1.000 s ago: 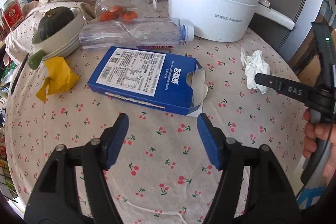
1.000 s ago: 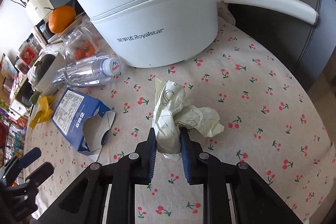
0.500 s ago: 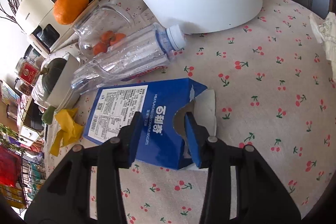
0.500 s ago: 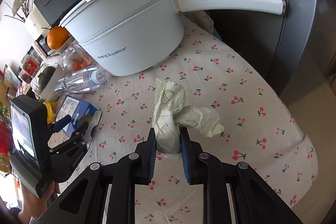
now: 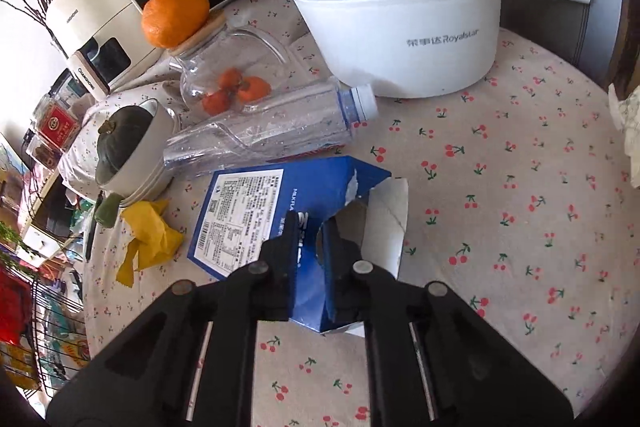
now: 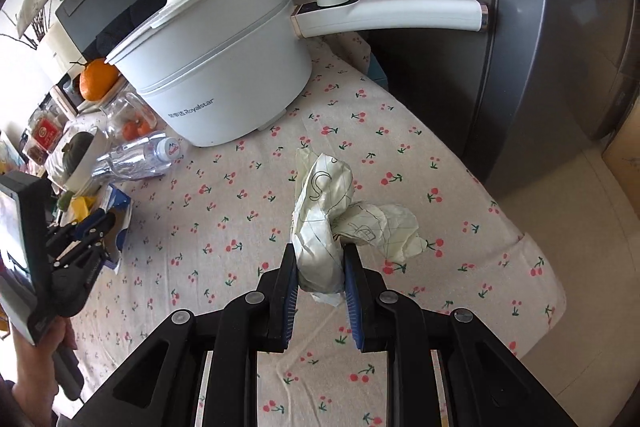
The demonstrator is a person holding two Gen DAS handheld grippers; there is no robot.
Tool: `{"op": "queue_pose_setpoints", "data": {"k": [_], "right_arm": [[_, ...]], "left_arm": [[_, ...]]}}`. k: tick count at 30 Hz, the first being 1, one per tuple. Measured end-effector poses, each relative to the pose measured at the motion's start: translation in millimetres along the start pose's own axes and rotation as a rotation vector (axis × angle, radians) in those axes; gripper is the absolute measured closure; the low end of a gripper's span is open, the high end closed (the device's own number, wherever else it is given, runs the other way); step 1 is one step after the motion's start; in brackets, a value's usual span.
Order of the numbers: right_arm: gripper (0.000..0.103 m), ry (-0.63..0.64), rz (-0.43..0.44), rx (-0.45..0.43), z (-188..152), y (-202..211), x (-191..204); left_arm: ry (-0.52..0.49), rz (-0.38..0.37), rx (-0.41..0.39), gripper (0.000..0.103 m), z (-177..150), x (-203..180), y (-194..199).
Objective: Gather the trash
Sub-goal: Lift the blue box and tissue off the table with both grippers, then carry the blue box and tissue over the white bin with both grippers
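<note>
Only rightward: fridge (image 6: 560,39) beside table (image 6: 420,155).

Red cherries are dotting the cream cloth on the counter (image 5: 500,187); the torn box (image 5: 256,211) is showing blue, the pot (image 5: 400,27) white, the crumpled wrapper (image 5: 148,235) yellow, the orange (image 5: 175,15) bright

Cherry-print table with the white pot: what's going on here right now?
A person is clearing trash with a handheld gripper in each hand. The right gripper is shut on a crumpled paper wad, held above the tablecloth. The left gripper is closing its jaws on the torn end of an opened blue carton. A lying plastic bottle and a yellow wrapper are not yet collected, near the white pot.
</note>
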State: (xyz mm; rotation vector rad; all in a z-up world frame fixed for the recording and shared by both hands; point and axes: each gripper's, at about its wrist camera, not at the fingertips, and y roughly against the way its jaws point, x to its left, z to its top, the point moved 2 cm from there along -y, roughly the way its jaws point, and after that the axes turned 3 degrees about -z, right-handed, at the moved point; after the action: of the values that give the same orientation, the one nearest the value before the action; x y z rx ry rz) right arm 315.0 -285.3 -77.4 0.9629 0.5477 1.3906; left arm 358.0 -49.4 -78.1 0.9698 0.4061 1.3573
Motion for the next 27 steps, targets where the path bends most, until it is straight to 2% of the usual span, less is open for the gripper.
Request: {"op": "queue_pose_setpoints", "data": {"k": [5,10,16,18,20,23,27], "right_arm": [[0.081,-0.003,0.024,-0.026,-16,35,8],[0.081,0.021,0.036,-0.062,-39,68,17],[0.081,0.014,0.041,-0.066,-80,93,15],[0.081,0.003,0.049,-0.06,-93,97,14],[0.081,0.004,0.049,-0.057,-102,100,16],[0.081,0.011,0.049,-0.052,-115,102,18],[0.081,0.013,0.058,-0.047,-128,106,20]], "left_arm": [[0.109,-0.183,-0.065,0.093,-19,25,51],[0.247,-0.381,-0.103,0.094,-55,51,88],[0.321,-0.55,-0.142,0.098,-95,64,120],[0.354,-0.6,-0.131,0.102,-106,68,124],[0.418,-0.685,-0.111,0.102,-113,72,128],[0.412,-0.684,-0.134,0.102,-119,71,138],[0.417,-0.739,-0.134,0.102,-127,70,146]]}}
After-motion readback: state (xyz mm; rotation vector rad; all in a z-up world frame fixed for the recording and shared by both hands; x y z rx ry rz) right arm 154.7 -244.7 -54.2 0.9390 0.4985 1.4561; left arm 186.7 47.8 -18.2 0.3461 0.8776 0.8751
